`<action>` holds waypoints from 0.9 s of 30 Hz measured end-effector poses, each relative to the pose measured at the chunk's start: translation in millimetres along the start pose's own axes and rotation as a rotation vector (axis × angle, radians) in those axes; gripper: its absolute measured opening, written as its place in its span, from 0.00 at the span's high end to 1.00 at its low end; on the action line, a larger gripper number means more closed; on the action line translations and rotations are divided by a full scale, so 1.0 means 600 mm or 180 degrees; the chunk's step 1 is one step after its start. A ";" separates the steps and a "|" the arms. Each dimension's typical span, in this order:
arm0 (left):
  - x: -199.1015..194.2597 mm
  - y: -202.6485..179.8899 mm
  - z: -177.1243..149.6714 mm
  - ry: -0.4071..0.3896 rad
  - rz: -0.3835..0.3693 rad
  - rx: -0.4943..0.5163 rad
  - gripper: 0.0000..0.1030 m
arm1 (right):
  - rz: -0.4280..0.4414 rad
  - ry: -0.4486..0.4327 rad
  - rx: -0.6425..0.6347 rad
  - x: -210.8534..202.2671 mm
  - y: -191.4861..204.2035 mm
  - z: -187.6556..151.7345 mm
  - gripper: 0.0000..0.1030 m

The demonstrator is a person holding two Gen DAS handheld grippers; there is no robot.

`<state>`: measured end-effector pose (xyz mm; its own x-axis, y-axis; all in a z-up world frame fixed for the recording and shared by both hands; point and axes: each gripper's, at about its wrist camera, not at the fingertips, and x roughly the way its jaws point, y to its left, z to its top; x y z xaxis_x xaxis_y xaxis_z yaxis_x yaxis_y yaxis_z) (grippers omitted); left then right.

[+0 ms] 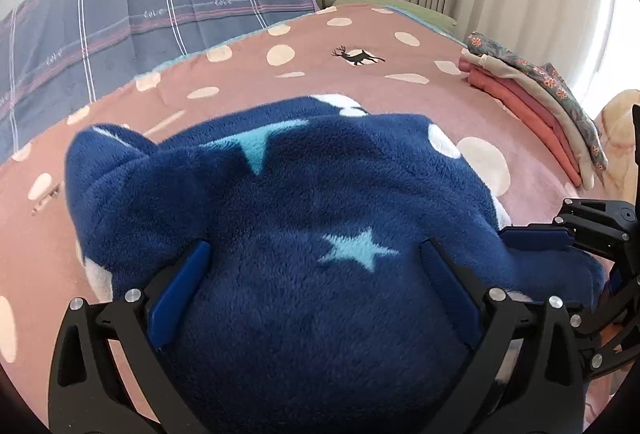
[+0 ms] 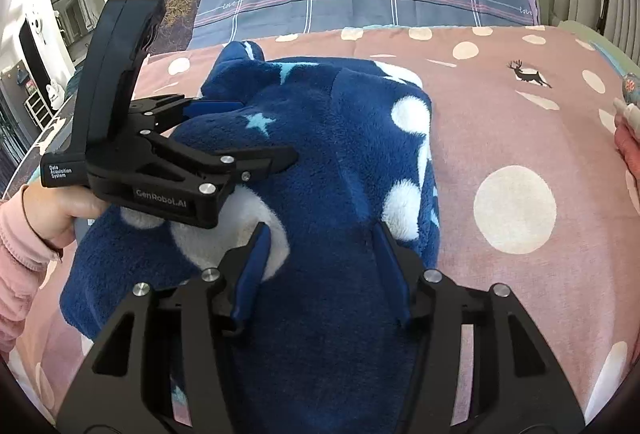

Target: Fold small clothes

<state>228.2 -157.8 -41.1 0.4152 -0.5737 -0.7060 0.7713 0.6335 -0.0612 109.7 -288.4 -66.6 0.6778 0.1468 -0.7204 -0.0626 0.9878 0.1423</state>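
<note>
Both tools (image 1: pixel 316 254) (image 2: pixel 320 238) astride blue fleece (image 1: pixel 280 193)

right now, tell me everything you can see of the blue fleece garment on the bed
The blue fleece garment is thick, fuzzy navy pile with light blue stars and white round patches. It lies bunched and partly folded on the pink dotted blanket. The left gripper and right gripper both straddle raised folds of it.
</note>
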 end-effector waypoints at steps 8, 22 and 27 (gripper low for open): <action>-0.132 -0.051 0.020 -0.0159 -0.0631 0.0075 0.01 | -0.0087 -0.0197 0.0117 -0.076 0.005 -0.006 0.47; -0.106 -0.107 -0.072 0.0056 -0.0231 0.0606 0.01 | -0.0131 0.0059 -0.0147 -0.061 0.031 -0.076 0.37; -0.152 -0.106 -0.080 0.0014 -0.0277 0.0479 0.01 | -0.0108 -0.0102 -0.0196 -0.120 0.029 -0.085 0.39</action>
<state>118.2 -120.6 -6.4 0.3417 -0.6205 -0.7058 0.8680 0.4963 -0.0161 22.5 -279.3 -47.1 0.7033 0.1123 -0.7020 -0.0835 0.9937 0.0752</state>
